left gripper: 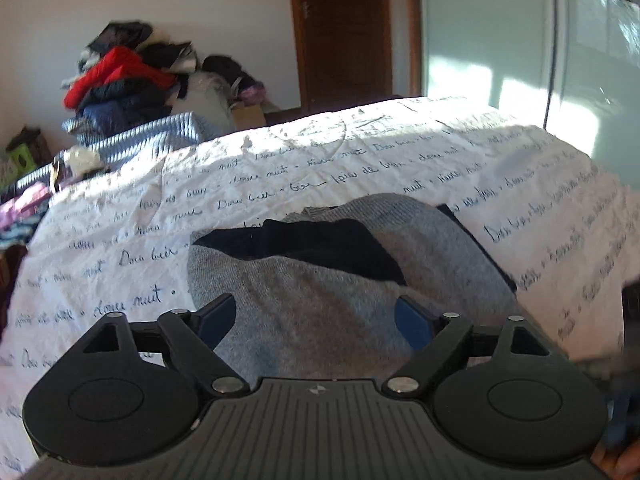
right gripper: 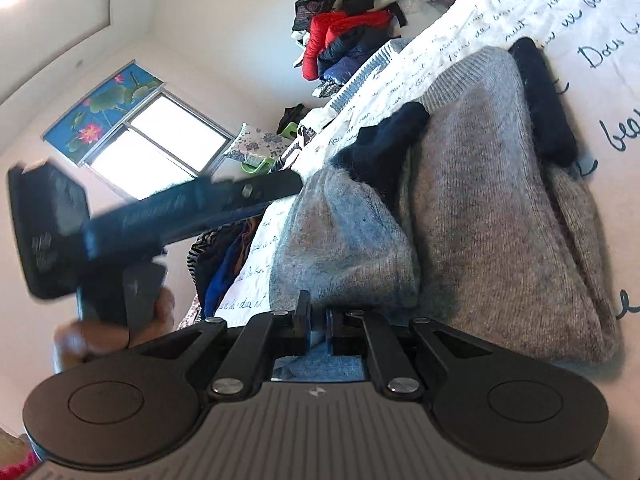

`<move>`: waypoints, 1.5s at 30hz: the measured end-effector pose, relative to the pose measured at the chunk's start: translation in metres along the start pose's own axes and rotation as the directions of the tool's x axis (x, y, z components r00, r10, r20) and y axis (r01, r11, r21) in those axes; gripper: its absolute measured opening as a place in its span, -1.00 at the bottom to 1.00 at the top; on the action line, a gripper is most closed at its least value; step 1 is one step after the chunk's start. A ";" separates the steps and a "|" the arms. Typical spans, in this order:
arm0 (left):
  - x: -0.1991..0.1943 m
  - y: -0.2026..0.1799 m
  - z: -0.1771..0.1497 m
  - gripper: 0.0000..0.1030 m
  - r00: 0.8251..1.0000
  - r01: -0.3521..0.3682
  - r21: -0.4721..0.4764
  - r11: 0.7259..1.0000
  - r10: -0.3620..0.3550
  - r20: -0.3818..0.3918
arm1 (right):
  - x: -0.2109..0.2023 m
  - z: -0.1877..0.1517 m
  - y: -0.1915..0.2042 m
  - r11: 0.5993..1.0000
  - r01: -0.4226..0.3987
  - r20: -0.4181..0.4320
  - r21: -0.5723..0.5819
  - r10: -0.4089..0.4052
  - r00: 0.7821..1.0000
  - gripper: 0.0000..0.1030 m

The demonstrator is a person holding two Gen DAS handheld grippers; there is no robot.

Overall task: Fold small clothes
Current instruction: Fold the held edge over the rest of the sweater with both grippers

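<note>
left claw [left gripper: 316,316]: black, blue pads | right claw [right gripper: 318,322]: black, silver screws

A folded grey knit sweater [left gripper: 320,292] with dark navy trim lies bunched just ahead of the open left claw [left gripper: 316,316].

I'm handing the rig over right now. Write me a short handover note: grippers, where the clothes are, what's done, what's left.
Left gripper: jaws wide open, nothing held, above the grey sweater.
Right gripper: shut on a fold of the grey sweater at its near edge.
Sweater lies bunched on the white bedspread with handwriting print; dark navy trim shows at the top.
Done: sweater partly gathered, not a neat fold.
Left: flatten it and finish the fold. A pile of clothes sits beyond the bed.
</note>
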State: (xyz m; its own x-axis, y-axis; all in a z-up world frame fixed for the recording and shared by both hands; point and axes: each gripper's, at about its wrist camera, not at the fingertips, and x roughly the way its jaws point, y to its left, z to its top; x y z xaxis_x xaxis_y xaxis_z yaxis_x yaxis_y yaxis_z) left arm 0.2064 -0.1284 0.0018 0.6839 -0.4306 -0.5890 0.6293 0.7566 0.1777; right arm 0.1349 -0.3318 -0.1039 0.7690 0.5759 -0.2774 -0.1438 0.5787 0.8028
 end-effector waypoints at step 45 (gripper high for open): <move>0.122 -0.035 0.105 -0.71 0.966 -0.183 -0.122 0.975 0.156 -0.207 | -0.008 -0.009 0.017 0.973 0.091 0.077 -0.210 -0.076 0.994 -0.87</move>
State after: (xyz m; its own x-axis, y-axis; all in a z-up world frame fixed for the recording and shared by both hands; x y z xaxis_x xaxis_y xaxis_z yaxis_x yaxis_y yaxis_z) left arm 0.3068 -0.2592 0.0062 0.6820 -0.1961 -0.7046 0.4434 0.8770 0.1850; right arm 0.1211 -0.3214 -0.0926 0.8234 0.4841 -0.2961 -0.2013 0.7370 0.6452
